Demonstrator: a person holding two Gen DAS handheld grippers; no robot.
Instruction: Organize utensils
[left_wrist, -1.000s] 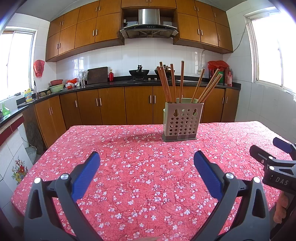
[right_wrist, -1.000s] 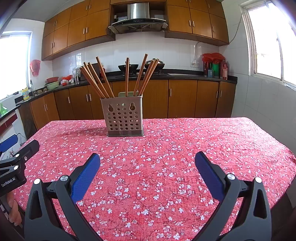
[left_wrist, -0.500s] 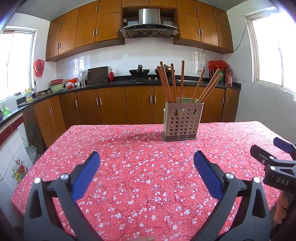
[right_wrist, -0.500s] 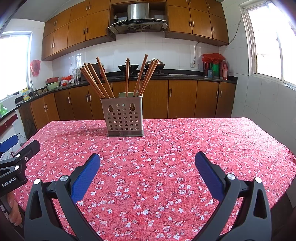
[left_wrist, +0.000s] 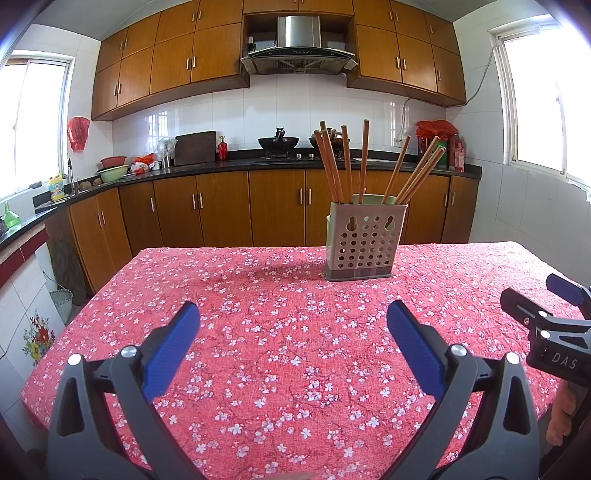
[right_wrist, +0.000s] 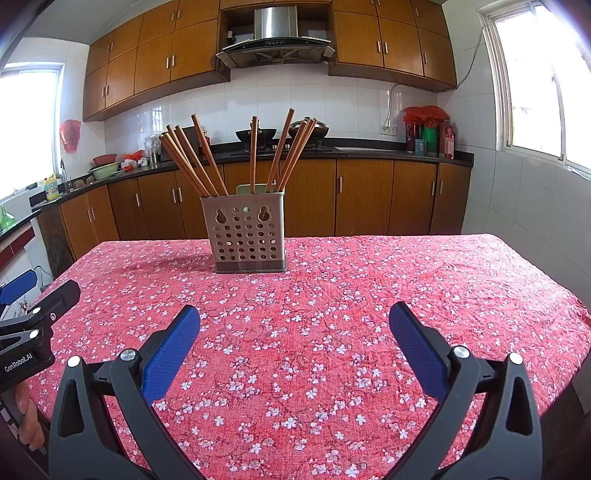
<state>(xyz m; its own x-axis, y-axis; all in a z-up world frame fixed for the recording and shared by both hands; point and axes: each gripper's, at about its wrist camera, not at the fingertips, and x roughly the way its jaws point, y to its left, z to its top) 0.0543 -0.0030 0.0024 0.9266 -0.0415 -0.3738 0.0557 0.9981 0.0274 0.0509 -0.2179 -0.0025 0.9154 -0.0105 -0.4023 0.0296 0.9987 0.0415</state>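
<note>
We are in a kitchen with wooden cabinets, white tiles and a range hood (left_wrist: 298, 40) at the top centre of the frame; in the foreground a surface (left_wrist: 258, 332) covered with a red flowered cloth fills the lower half of both views. Toward the far middle of that surface stands a perforated utensil holder (left_wrist: 364, 242), upright, with a bunch of wooden chopsticks (left_wrist: 347, 166) fanned out inside it, some leaning left, some right. We see no loose utensils lying on the cloth in either view.

Our left gripper (left_wrist: 291, 328) sits low in the frame with its blue pads spread wide and nothing between them. Our right gripper (right_wrist: 293, 328) is likewise released and carries nothing; in the left wrist view it also shows at the right edge. Both are well apart from the holder.

As far as we can judge, the chopsticks are already gathered in the holder, so the task looks done or nearly so. What might remain is straightening the splayed sticks, though we cannot tell whether that is wanted.
</note>
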